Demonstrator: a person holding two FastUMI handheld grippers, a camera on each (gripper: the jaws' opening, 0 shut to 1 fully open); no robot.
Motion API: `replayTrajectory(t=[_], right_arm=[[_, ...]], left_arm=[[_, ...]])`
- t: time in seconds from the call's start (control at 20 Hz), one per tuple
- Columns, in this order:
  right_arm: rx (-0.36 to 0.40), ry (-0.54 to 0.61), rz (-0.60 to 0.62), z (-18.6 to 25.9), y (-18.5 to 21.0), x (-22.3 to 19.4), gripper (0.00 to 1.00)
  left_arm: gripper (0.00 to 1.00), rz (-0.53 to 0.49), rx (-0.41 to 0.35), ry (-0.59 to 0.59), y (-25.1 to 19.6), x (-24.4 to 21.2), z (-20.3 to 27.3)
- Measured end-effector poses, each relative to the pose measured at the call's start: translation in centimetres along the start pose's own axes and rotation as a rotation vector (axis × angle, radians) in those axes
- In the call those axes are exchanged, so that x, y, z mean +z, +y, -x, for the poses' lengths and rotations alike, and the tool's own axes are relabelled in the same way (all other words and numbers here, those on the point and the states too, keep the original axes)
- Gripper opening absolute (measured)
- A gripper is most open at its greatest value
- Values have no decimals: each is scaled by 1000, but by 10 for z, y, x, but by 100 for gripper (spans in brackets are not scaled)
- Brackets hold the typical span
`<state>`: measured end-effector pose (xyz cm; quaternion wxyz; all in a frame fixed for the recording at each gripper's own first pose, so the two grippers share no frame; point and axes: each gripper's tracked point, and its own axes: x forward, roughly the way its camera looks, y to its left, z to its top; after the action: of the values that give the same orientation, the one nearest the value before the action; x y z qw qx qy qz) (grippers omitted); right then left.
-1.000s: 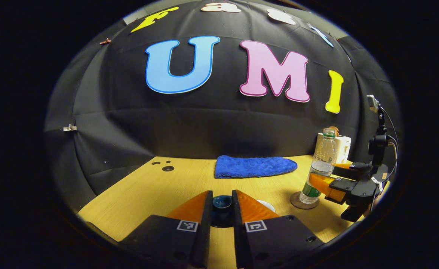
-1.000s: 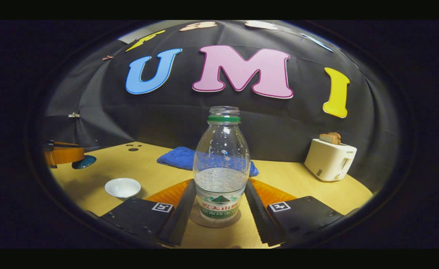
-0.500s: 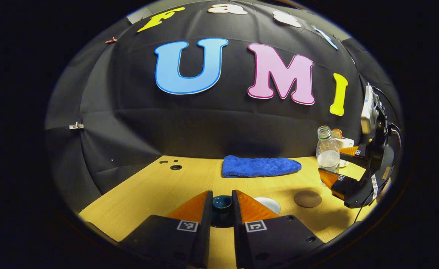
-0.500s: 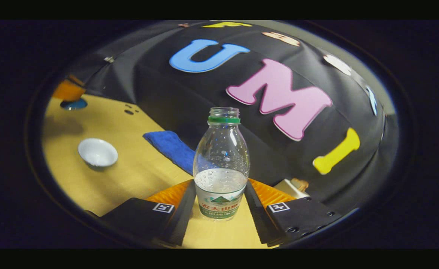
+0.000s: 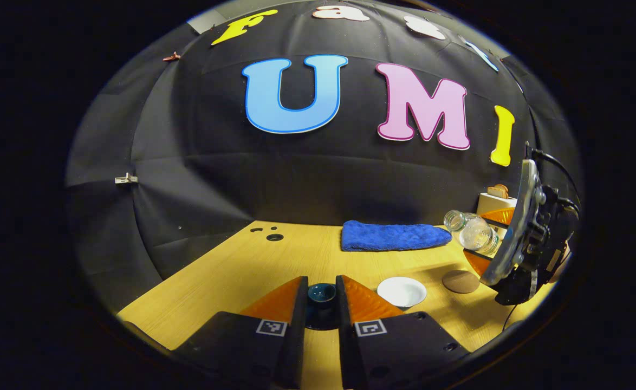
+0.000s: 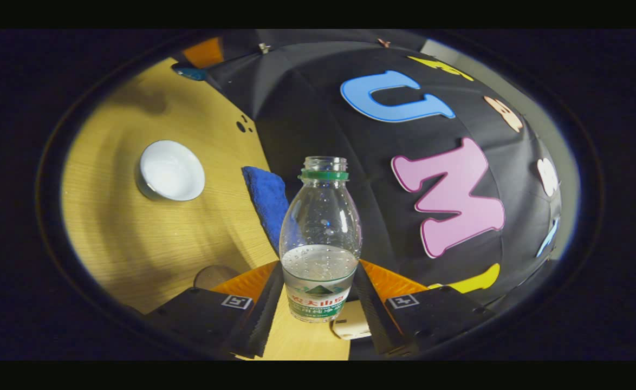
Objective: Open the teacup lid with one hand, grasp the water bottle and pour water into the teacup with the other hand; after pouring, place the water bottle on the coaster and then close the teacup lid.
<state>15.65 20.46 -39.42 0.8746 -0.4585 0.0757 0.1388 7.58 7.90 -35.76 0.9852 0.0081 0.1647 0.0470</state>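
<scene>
So, lid is off & clamped in left claw, above worktop. Right claw is closed on water bottle, tipped toward open teacup, w/ no stream visible yet. Coaster sits bare beside cup. Left to do, I'd judge: pour, park bottle on coaster, re-lid.

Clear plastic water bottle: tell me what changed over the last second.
The right gripper lifted the clear plastic water bottle off the round brown coaster and tipped it toward the white teacup. The left gripper stayed shut on the dark blue teacup lid.
</scene>
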Motion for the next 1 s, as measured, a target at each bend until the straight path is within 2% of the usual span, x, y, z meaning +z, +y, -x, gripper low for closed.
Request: replayTrajectory(t=[0.15,0.2,0.25,0.35,0.4,0.45,0.5,0.8,0.85,0.95,1.0], right_arm=[[19,-14,78,0,10,4,75],[23,-17,109,-1,13,5,75],[25,-20,139,-1,14,5,72],[28,-33,196,-1,18,7,75],[27,-41,227,-2,18,6,75],[26,-48,256,-2,19,7,75],[25,-53,280,-3,19,9,75],[16,-77,380,-6,19,13,75],[14,-81,402,-6,20,15,75],[11,-87,442,-6,21,17,75],[11,-90,460,-7,22,17,75]], left_arm=[[31,6,10,6,5,-4,2],[34,8,12,7,6,-4,2],[31,9,13,8,7,-6,3],[34,11,18,9,9,-8,5],[31,12,20,9,9,-8,6],[34,11,22,8,10,-9,6],[31,12,24,8,11,-10,7],[31,13,36,6,16,-11,11],[27,9,36,4,16,-12,12],[34,7,35,3,16,-12,13],[34,8,34,2,16,-12,13]])
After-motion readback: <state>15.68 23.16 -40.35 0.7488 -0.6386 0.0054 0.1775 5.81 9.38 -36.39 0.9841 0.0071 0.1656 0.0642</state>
